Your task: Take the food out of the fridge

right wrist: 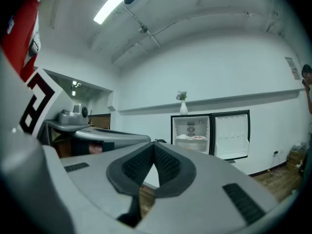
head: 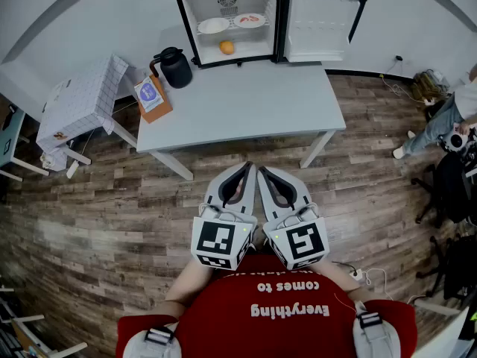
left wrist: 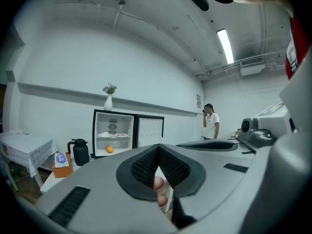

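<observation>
Orange fruit (head: pixel 226 47) sits far ahead in the fridge (head: pixel 209 6), slightly left of your left gripper (head: pixel 246 167) and right gripper (head: pixel 262 170), both closed and empty.

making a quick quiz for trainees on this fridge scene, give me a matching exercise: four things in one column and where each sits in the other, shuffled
Things:
1. orange
2. black jug
3. orange box
4. plate with red food

Places:
a. upper shelf of the fridge
b. floor of the fridge
c. on the table, just left of the fridge
d. at the table's left edge, further from the fridge

Pairs: 1-b, 2-c, 3-d, 4-a
</observation>
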A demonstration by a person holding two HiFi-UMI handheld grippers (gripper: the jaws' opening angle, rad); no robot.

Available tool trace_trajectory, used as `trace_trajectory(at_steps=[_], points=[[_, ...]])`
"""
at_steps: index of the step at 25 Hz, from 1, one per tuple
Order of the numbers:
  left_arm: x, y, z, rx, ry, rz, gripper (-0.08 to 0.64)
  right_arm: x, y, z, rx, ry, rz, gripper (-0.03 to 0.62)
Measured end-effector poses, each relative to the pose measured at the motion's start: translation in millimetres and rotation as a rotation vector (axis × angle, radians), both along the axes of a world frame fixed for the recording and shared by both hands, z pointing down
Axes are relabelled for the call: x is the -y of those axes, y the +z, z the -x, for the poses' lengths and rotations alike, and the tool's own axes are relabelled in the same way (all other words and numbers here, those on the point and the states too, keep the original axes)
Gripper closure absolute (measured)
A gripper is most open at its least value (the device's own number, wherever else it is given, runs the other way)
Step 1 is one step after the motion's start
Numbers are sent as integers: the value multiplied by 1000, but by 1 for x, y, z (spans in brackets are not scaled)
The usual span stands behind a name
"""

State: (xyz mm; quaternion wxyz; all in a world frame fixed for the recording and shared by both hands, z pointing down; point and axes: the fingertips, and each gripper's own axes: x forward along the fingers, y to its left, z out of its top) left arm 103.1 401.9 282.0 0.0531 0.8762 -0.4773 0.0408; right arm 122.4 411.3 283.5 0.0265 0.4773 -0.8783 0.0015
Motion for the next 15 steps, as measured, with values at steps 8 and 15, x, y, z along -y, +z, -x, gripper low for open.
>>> trace_trajectory(at_steps=[8, 15], points=[[4, 3, -25, -3, -31, 5, 560, 5, 3, -25, 15, -24, 14, 580], [10, 17, -46, -2, -73, 44, 560, 15, 14, -46, 43, -67, 29, 580]])
